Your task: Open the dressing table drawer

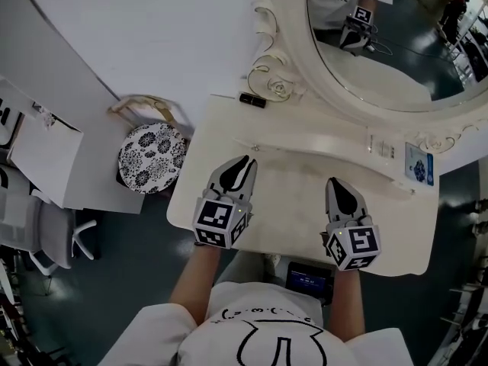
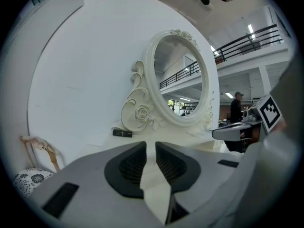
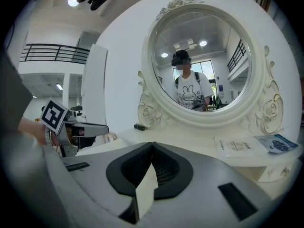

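Over the table (image 1: pixel 297 223), both hovering | left gripper (image 1: pixel 244 161): jaws a little apart, empty | right gripper (image 1: pixel 334 183): jaws together, empty | drawer knob (image 3: pixel 285 171): apparently on the raised back tier, ahead and to the right | right gripper nearer

The dressing table (image 1: pixel 293 204) is cream-white, its flat top with rounded corners filling the middle of the head view. A raised curved shelf runs along the back of the top, under an oval mirror (image 1: pixel 381 44) in a carved frame of scrolls and roses at the upper right. From above, the near edge of the top hides any drawer beneath it. At the lower right of the right gripper view, a small drawer front (image 3: pixel 278 171) with a knob appears pushed in.
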`<state>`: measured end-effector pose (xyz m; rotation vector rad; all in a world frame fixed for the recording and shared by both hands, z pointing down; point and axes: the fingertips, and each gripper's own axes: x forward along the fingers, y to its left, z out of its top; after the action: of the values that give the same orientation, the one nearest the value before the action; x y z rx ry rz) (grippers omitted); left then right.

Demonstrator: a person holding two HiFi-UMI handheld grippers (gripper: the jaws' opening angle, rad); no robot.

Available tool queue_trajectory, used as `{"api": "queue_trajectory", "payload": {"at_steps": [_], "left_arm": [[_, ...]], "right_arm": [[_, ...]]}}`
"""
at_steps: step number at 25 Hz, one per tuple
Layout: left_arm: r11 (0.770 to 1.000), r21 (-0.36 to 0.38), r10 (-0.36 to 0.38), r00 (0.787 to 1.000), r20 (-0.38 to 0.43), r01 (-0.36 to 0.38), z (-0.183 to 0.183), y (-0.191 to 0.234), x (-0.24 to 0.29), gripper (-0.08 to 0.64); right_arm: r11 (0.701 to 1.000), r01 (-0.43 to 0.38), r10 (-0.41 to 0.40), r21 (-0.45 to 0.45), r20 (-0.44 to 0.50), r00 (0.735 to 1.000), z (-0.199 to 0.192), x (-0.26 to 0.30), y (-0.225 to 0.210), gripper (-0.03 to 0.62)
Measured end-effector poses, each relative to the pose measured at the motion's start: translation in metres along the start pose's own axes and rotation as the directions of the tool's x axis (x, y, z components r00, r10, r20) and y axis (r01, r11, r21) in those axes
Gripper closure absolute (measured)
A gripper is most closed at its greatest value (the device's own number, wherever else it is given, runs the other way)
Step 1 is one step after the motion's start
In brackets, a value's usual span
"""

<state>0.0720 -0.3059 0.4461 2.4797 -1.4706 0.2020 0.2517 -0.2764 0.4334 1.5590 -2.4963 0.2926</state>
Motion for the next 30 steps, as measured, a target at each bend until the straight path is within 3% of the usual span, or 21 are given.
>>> {"api": "queue_trajectory", "payload": {"at_steps": [19,30], "left_arm": [[0.998,-0.014,0.051,0.98,-0.193,-0.055,-0.07,0.023,0.054,0.419],[0.996,-0.031,0.076,0.961,-0.265,-0.087,-0.093,0.04,0.078,0.419]], "right_arm": [[0.998,0.02,-0.015,0.065,-0.082,0.997,-0.05,0.024,-0.016,0.571],[0.996,0.03,-0.02,0.086,-0.108,0.994,-0.061,0.035,-0.022,0.572]]}}
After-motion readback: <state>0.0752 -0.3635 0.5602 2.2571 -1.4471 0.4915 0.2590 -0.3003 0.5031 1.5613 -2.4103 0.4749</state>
